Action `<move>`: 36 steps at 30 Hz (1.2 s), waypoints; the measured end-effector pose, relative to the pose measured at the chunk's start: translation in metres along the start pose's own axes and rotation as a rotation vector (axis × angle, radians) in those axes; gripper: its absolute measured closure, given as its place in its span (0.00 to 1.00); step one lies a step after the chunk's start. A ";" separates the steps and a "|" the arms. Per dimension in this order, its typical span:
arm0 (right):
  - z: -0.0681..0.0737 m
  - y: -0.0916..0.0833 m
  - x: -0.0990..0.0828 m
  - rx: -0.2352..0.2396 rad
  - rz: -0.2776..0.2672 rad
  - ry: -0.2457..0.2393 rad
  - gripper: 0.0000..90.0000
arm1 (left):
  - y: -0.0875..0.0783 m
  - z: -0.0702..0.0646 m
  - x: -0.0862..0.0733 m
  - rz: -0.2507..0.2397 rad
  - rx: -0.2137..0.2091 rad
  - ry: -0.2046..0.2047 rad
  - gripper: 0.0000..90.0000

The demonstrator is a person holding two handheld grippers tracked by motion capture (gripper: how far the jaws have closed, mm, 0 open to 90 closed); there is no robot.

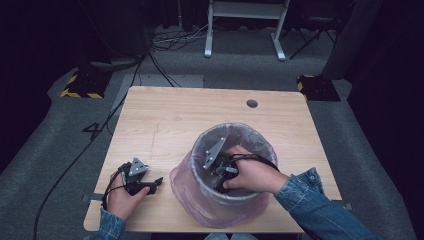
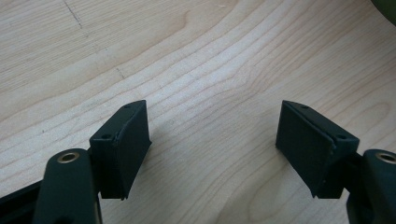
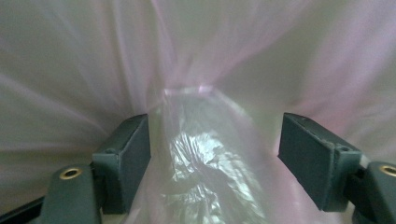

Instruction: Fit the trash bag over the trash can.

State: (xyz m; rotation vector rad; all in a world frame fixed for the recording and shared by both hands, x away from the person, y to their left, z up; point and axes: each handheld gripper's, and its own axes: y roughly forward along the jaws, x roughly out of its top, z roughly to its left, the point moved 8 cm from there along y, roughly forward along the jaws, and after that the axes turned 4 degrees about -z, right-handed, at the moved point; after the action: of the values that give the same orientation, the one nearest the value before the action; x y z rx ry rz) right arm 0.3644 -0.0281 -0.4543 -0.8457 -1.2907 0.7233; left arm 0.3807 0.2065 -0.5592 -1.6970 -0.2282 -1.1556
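1. Two grippers were at work. The right gripper [image 1: 220, 167] was sunk inside the mouth of the bin [image 1: 200, 190], near the centre of the opening, with the person's right hand [image 1: 252, 175] wrapped around its body from about 4 o'clock.
2. In the right gripper view its jaws stood spread wide, and the pads [image 3: 133, 154] pressed on nothing; a crumpled fold of the bin liner [image 3: 205, 172] lay loosely between them without being pinched.
3. The left gripper [image 1: 156, 183] rested low over the table [image 1: 165, 115] at roughly 9 o'clock from the bin, just beside the bulging liner but apart from it, held in the left hand [image 1: 122, 197].
4. Its jaws were also spread wide, with bare wood grain between the pads [image 2: 123, 149] in the left gripper view.
5. The pinkish translucent liner was draped over the bin's rim [image 1: 235, 127] and hung down the outside, ballooning toward 8 o'clock.
6. The bin stood on the near half of the table, toward 5 o'clock from the table's centre, close to the front edge.
7. A small dark round hole [image 1: 252, 103] sat in the tabletop at about 12 o'clock from the bin, well apart from it.
8. Denim sleeves [image 1: 310, 200] covered both forearms.
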 end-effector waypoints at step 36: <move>-0.064 -0.182 -0.060 -0.498 -0.452 0.348 0.31 | 0.000 0.000 0.000 0.001 0.005 -0.004 0.28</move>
State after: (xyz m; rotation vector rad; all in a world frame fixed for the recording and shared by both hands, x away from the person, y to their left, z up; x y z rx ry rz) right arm 0.4181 -0.1811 -0.3338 -0.9749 -1.2930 -0.1134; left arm 0.3802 0.2064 -0.5592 -1.6953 -0.2322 -1.1500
